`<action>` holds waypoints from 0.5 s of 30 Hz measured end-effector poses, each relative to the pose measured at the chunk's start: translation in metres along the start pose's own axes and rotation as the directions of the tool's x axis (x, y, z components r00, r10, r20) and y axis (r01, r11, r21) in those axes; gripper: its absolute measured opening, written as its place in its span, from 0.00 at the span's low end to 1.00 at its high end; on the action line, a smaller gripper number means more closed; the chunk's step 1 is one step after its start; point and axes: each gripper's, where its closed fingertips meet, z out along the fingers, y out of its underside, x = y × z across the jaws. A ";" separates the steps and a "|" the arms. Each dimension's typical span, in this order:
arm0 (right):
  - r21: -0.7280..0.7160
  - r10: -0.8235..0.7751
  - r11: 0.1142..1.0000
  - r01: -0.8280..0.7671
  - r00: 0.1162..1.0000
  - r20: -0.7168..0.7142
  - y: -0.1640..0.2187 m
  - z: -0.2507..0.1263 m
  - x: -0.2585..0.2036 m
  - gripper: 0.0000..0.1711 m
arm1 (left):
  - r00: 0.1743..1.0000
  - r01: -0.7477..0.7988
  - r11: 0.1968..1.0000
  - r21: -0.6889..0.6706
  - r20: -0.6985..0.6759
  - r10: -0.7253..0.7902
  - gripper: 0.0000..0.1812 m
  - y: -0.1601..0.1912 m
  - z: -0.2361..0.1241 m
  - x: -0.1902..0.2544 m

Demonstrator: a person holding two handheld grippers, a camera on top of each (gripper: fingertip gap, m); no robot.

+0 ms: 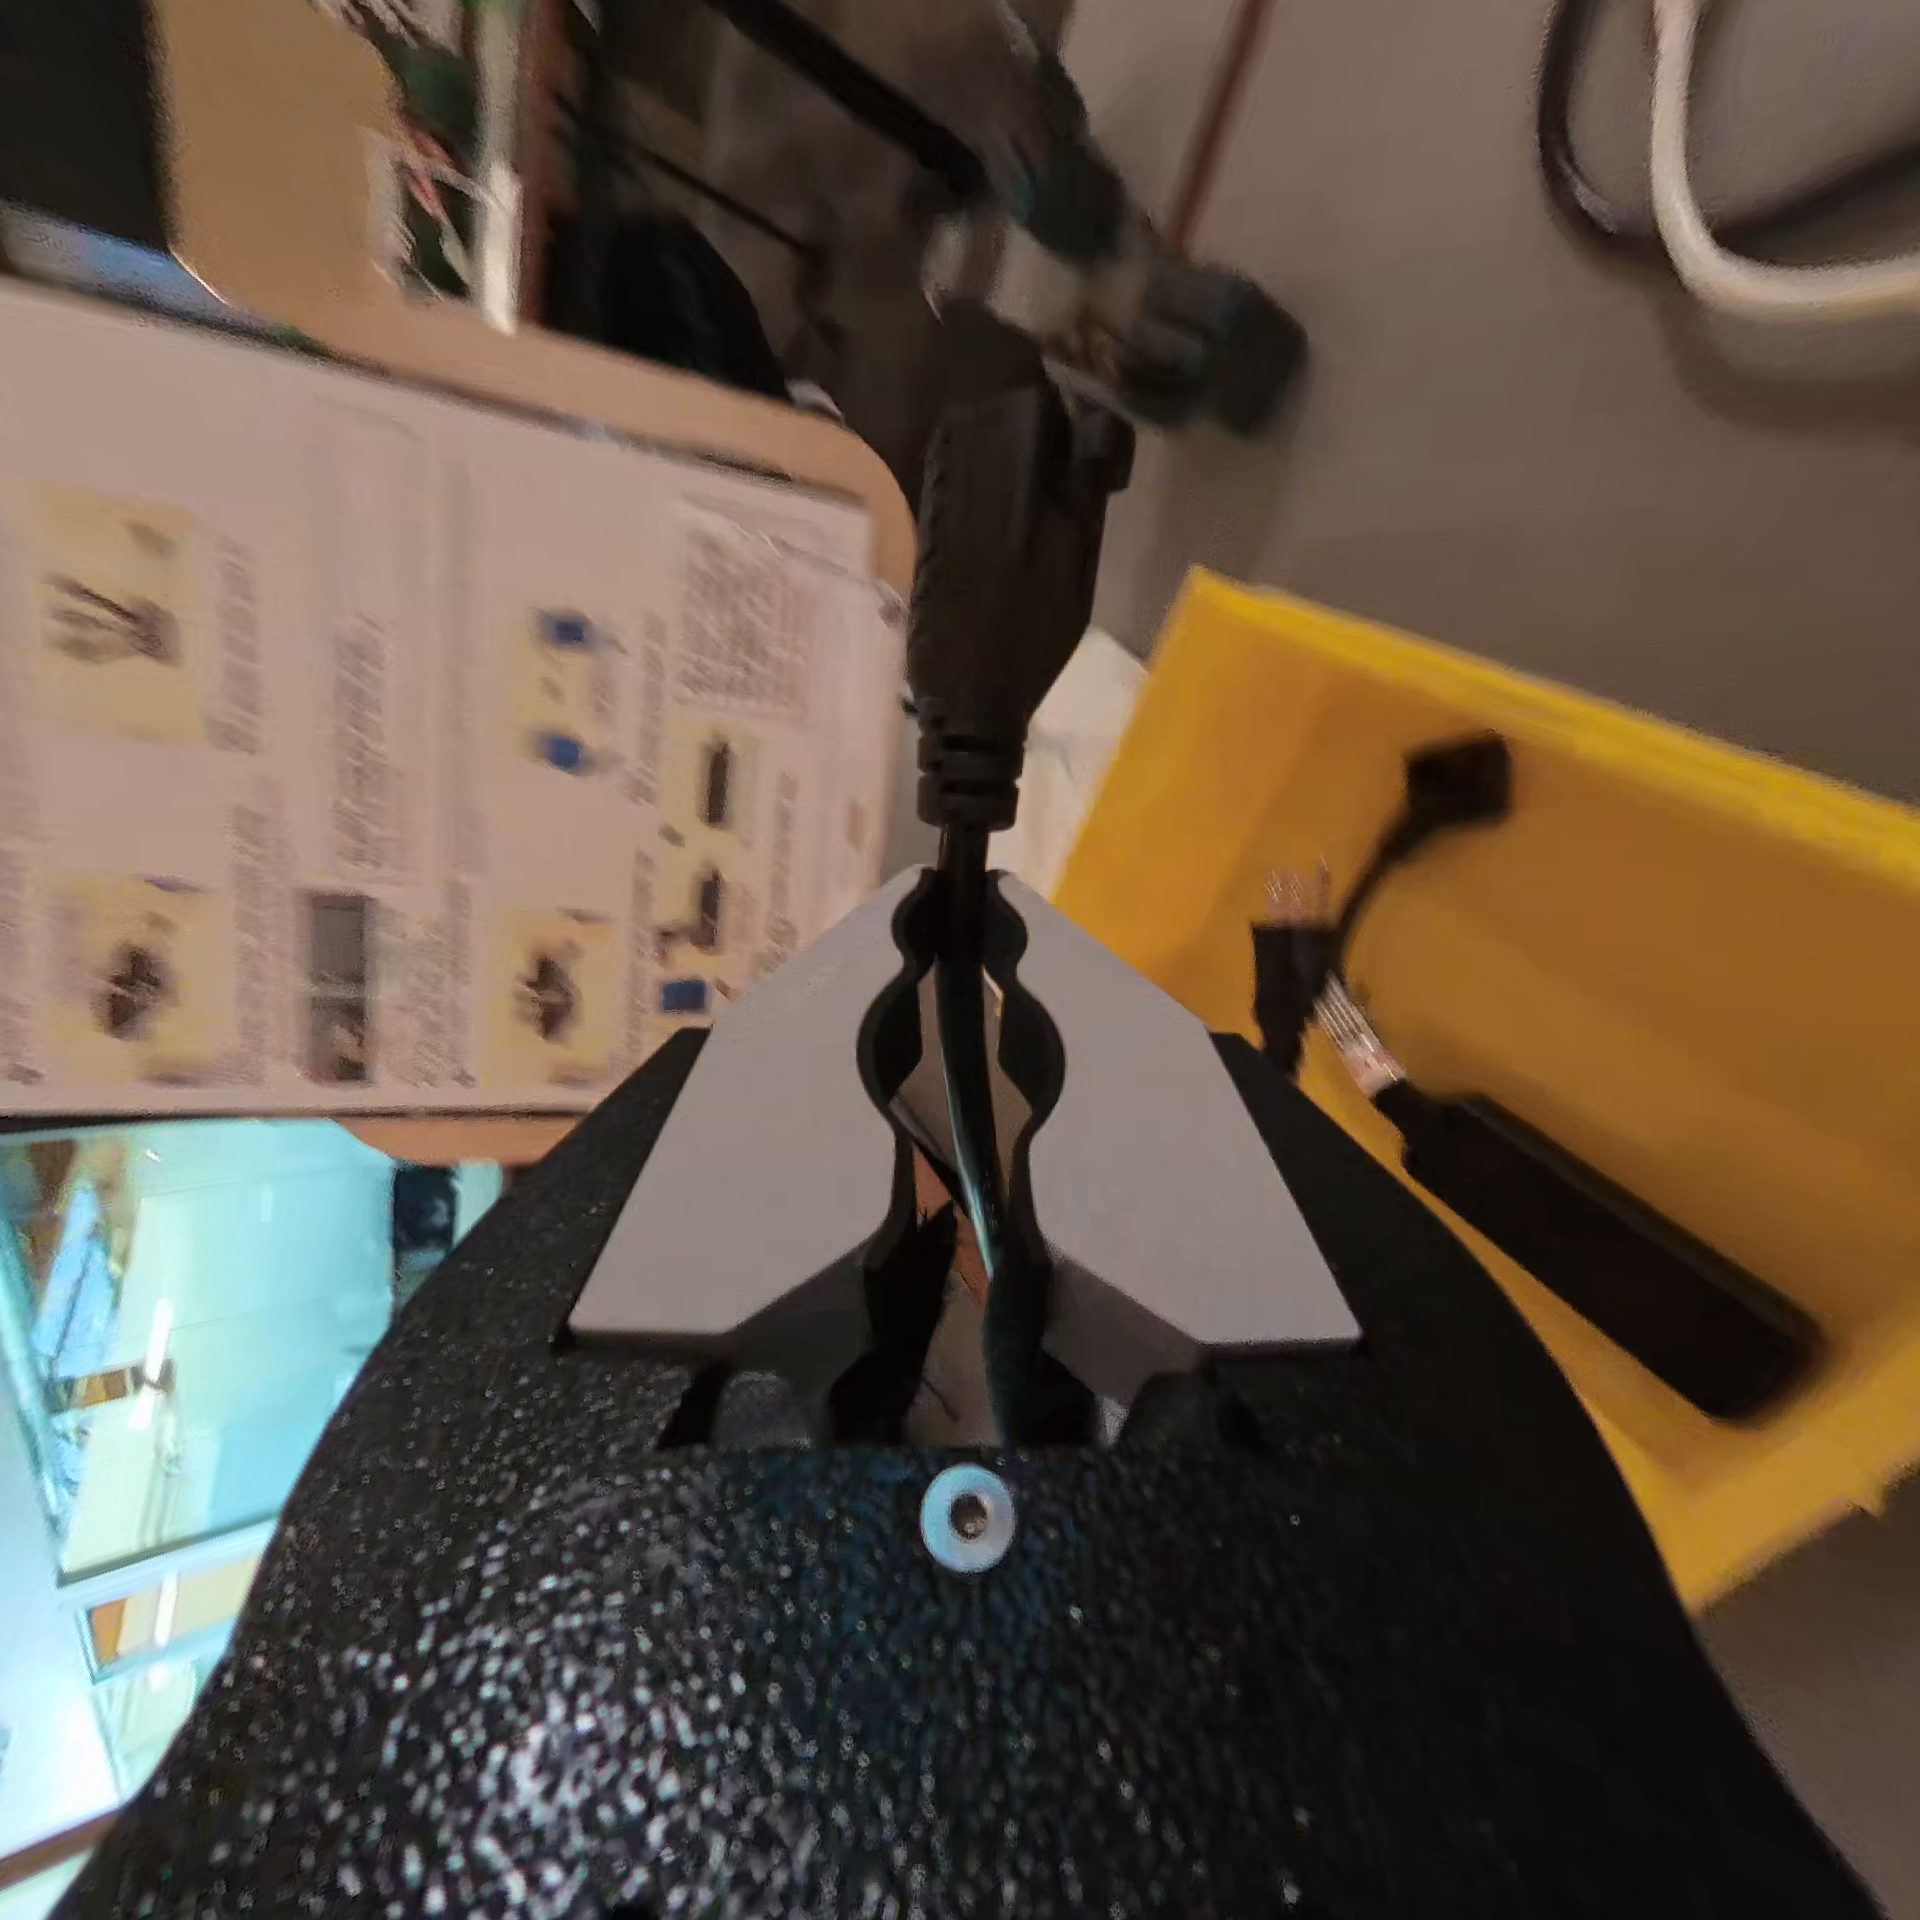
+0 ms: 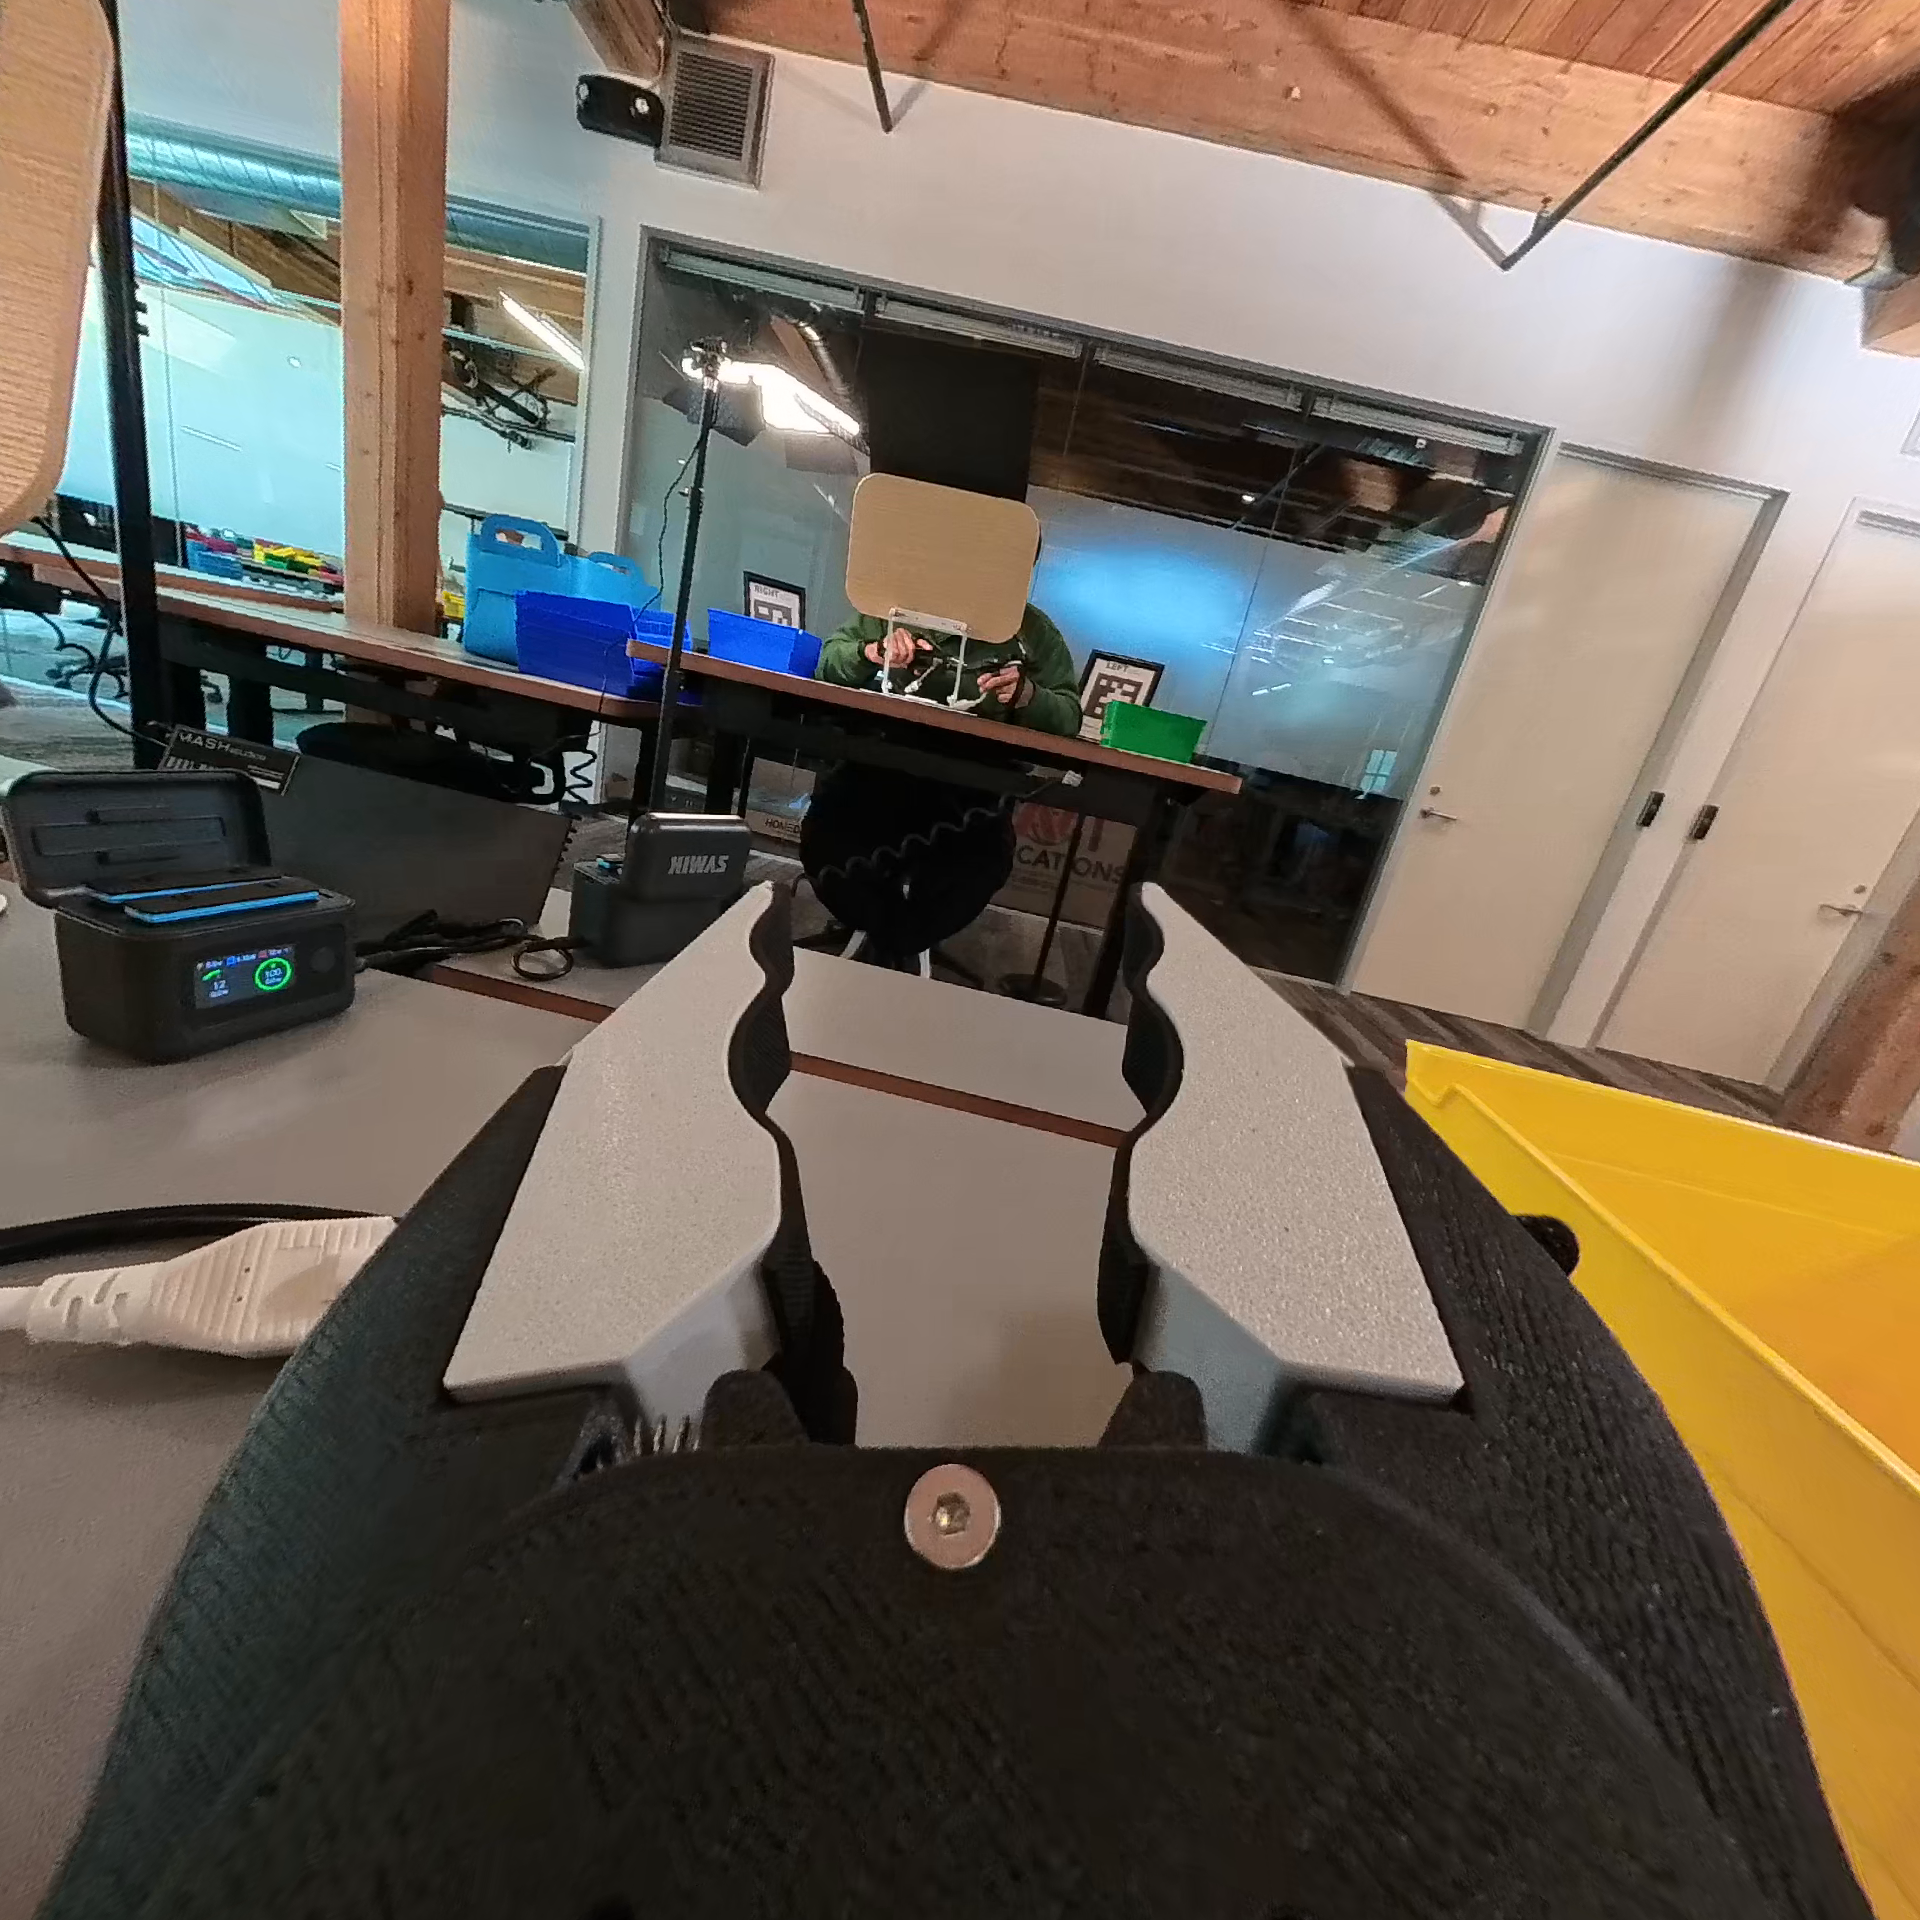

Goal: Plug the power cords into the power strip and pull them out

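Observation:
In the left wrist view my left gripper [image 1: 961,883] is shut on the black cord [image 1: 961,997] just behind its black plug [image 1: 992,582], which hangs in the air past the fingertips. A yellow bin [image 1: 1662,821] to the right holds a black power strip [image 1: 1600,1247] and another black plug [image 1: 1455,779] with its cord. In the right wrist view my right gripper [image 2: 956,914] is open and empty above the grey table [image 2: 208,1122]. A white power strip end [image 2: 239,1288] with its cord lies on the table at the left. The yellow bin's wall [image 2: 1714,1268] stands at the right.
A printed instruction sheet [image 1: 416,727] lies left of the plug. A white cable [image 1: 1745,208] loops at the top right. A black charging case [image 2: 197,935] and a second black box [image 2: 665,883] stand at the table's back. A person [image 2: 945,665] sits at a far table. Left tips to right tips: about 50 centimeters. The right tips stand about 25 centimeters off the black charging case [image 2: 197,935].

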 end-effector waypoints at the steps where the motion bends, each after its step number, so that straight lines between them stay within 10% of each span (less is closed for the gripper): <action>1: -0.001 0.001 1.000 -0.001 1.000 0.001 0.000 0.000 0.000 0.37 | 1.000 -0.012 0.999 0.046 0.026 0.011 0.03 -0.018 -0.001 -0.010; 15: 0.009 -0.004 1.000 0.004 1.000 -0.009 -0.003 -0.001 0.004 0.37 | 0.984 -0.132 0.948 0.288 0.157 0.090 0.03 -0.199 0.135 0.017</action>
